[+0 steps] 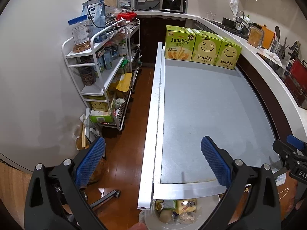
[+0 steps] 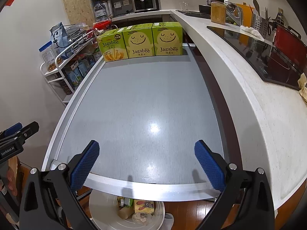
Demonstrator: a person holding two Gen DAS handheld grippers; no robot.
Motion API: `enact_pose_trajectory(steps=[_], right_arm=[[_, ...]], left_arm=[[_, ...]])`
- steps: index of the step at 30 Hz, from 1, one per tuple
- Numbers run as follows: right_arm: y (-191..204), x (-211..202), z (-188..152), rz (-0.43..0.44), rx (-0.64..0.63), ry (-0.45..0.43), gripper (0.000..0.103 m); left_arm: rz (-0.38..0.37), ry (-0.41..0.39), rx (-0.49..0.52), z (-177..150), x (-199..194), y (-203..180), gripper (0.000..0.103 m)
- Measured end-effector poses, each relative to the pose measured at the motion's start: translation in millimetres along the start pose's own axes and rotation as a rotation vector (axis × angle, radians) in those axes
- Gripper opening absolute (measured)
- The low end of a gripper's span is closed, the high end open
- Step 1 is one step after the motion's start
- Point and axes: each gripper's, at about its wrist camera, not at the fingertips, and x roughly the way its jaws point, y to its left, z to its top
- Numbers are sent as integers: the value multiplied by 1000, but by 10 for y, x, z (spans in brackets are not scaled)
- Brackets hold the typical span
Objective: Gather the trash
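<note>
left gripper [image 1: 153,161]: jaws spread wide, nothing between the blue pads [image 1: 90,161]; held above the near left corner of the table, one finger out over the floor [image 1: 122,153].
right gripper [image 2: 146,163]: jaws spread wide, holding nothing; above the table's near edge, about mid-width. each gripper shows at the edge of the other's view.
bin [image 2: 99,209]: white, round, on the floor just under the table's near edge, partly hidden by it.
trash [image 2: 134,209]: inside the bin; a yellow carton with a cartoon figure, a pale rounded piece, crumpled wrappers, a green scrap. the pieces lie touching one another.
table [image 2: 138,99]: grey top with a metal rim; a glare spot near the middle.
boxes [image 2: 141,40]: three green "jagabee" boxes, upright, side by side and touching, along the far edge.
cart [image 1: 107,72]: white tiered shelf left of the table, well apart from it, packed with tins, bags and boxes.
counter [image 2: 249,88]: white, running along the table's right side; carries a black hob, a utensil holder and a jar.
far wall: an oven and a water bottle in a recess.
</note>
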Motion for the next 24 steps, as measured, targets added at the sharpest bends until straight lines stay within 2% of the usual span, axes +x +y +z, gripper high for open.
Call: enact_pose_trajectory(steps=[13, 24], right_arm=[[47, -40, 41, -6, -19, -8, 98], [70, -79, 43, -5, -25, -18, 98]], left_arm=[[62, -20, -1, 33, -49, -32, 101], [46, -12, -4, 36, -63, -56, 101]])
